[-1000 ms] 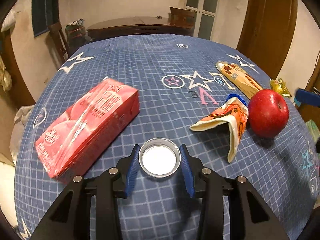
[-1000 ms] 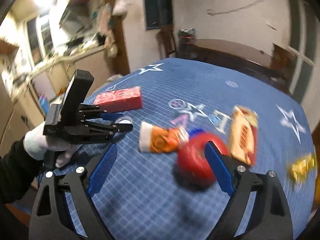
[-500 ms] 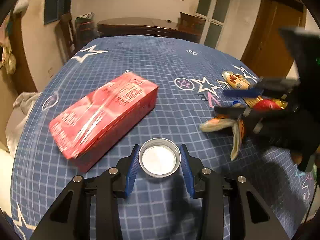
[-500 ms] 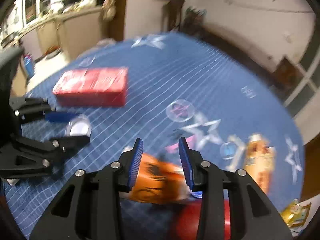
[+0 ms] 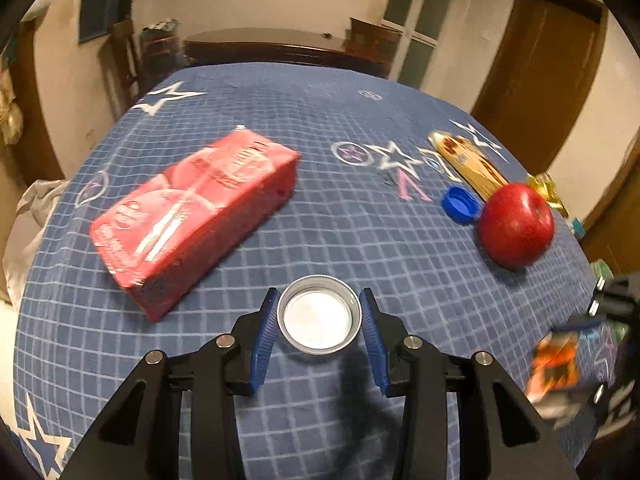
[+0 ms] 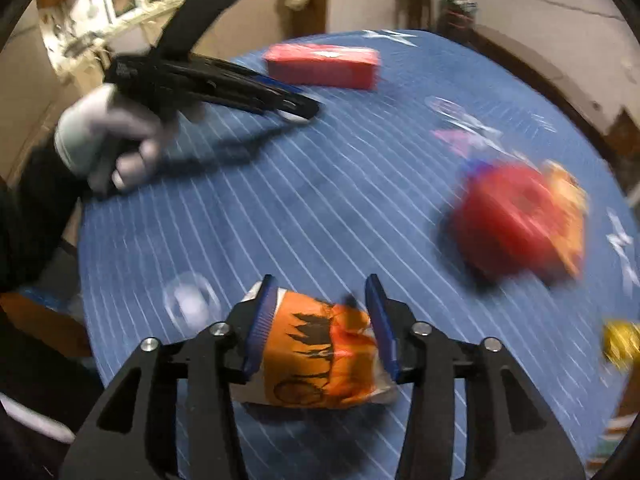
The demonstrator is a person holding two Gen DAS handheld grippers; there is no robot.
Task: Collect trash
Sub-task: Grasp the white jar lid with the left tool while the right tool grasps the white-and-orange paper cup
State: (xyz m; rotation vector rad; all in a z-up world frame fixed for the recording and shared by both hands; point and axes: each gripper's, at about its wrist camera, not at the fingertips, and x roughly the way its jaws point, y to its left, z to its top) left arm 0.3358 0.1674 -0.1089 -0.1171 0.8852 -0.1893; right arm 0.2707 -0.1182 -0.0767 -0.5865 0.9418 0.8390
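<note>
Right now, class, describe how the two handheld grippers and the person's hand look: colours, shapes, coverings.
Both the left gripper and the right gripper have black angular linkage frames with silver round bolts and ribbed blue fingers. The hand wears a white glove above a dark sleeve. No cables or markings show.

Left wrist view: low over the near edge of the blue tablecloth [image 5: 360,208], looking forward between the left gripper [image 5: 319,320] fingers toward the far wall and brown door [image 5: 536,68].
Right wrist view: close above the cloth's right side, facing across the table toward the cluttered counter; heavily blurred.
Nearness: both close to the cloth; fingers fill each lower frame.
Shared: red packet [image 5: 192,216] [image 6: 322,65], apple [image 5: 516,224] [image 6: 508,220].
Cross-sighting: right wrist view catches the left gripper [image 6: 296,110]; left wrist view catches the right gripper at its right edge, blurred.
</note>
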